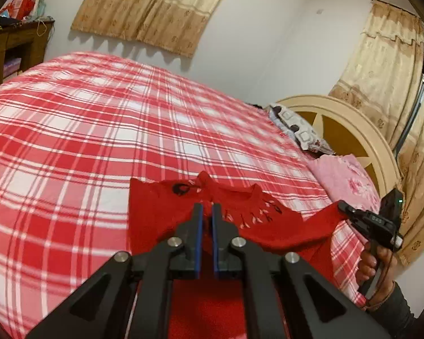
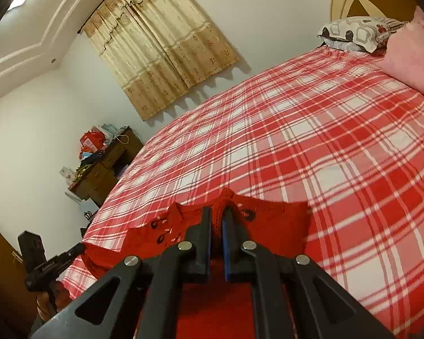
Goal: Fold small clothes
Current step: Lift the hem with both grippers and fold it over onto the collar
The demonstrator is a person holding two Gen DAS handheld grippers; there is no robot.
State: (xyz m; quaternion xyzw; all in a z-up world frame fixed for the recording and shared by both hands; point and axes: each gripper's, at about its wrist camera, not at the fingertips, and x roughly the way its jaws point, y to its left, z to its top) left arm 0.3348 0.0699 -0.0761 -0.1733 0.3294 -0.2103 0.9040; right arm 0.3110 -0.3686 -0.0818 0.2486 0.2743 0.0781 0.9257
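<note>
A red knitted sweater (image 1: 161, 206) with small black and white motifs lies near the front edge of the bed, partly raised off the sheet. My left gripper (image 1: 207, 206) is shut on a fold of it, red knit showing between the blue pads. In the right wrist view the sweater (image 2: 277, 220) spreads ahead, and my right gripper (image 2: 217, 212) is shut on its ribbed edge. Each gripper shows in the other's view: the right gripper (image 1: 342, 205) holds the sweater's right end, and the left gripper (image 2: 80, 247) is at its left end.
The bed's red and white plaid sheet (image 1: 99, 141) stretches far ahead. A patterned pillow (image 1: 299, 132) and a pink pillow (image 1: 344, 175) lie by the round headboard (image 1: 339, 118). A cluttered wooden cabinet (image 2: 107, 166) stands beside the bed. A person's hand (image 1: 373, 262) grips the right handle.
</note>
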